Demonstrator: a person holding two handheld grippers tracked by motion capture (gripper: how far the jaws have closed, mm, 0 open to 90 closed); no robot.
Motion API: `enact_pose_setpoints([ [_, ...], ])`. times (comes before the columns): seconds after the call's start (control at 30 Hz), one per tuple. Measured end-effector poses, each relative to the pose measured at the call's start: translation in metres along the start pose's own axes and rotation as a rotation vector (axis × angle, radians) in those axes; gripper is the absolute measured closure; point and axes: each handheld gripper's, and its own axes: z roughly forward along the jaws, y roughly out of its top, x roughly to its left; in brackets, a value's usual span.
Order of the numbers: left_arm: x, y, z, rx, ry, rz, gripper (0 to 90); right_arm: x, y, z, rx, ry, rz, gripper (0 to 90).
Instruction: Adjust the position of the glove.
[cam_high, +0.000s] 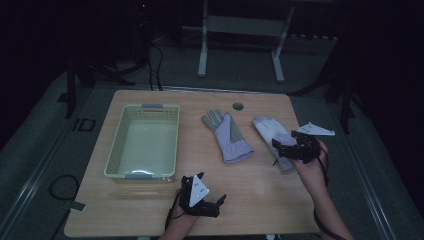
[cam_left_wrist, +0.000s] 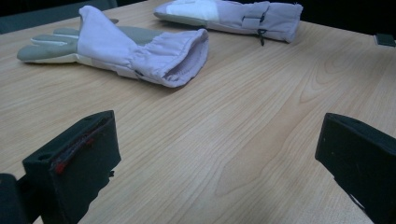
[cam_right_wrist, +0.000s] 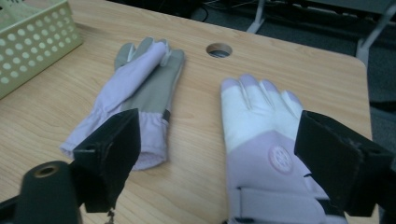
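With its jaws wide above the cuff of the right glove (cam_right_wrist: 266, 154) lying flat on the counter (cam_high: 250, 185), the right gripper (cam_high: 292, 148) probably needed to descend straight and pinch the cuff fabric firmly, not the fingers.

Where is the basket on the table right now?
In the high view the pale green basket sits on the table's left half, left of the grey-palmed glove and beyond the left gripper.

The high view is dim, its edges falling to near black; only the table (cam_high: 260, 190) is lit, from overhead, with soft shadows. Both gripper views are brighter and sharp mid-frame, while the near black jaws look slightly soft.
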Motion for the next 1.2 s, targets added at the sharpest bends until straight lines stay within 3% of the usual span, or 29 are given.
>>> enact_pose_setpoints([
  [0.17,0.0,0.0,0.0,0.0,-0.003,-0.001,0.0,0.015,0.012,0.013,0.004,0.033,-0.033,17.1],
  [0.67,0.001,0.0,0.0,-0.002,-0.014,-0.006,0.0,0.049,0.037,0.057,0.038,0.124,-0.061,17.6],
  [0.97,0.001,0.0,0.0,-0.001,-0.017,0.0,0.0,0.066,0.041,0.098,0.087,0.162,-0.067,22.2],
  [1.07,0.001,0.0,0.0,-0.004,-0.021,-0.006,0.0,0.069,0.04,0.106,0.101,0.158,-0.069,23.2],
  [1.2,0.001,0.0,0.0,-0.003,-0.021,-0.002,0.0,0.074,0.038,0.129,0.139,0.159,-0.082,27.1],
])
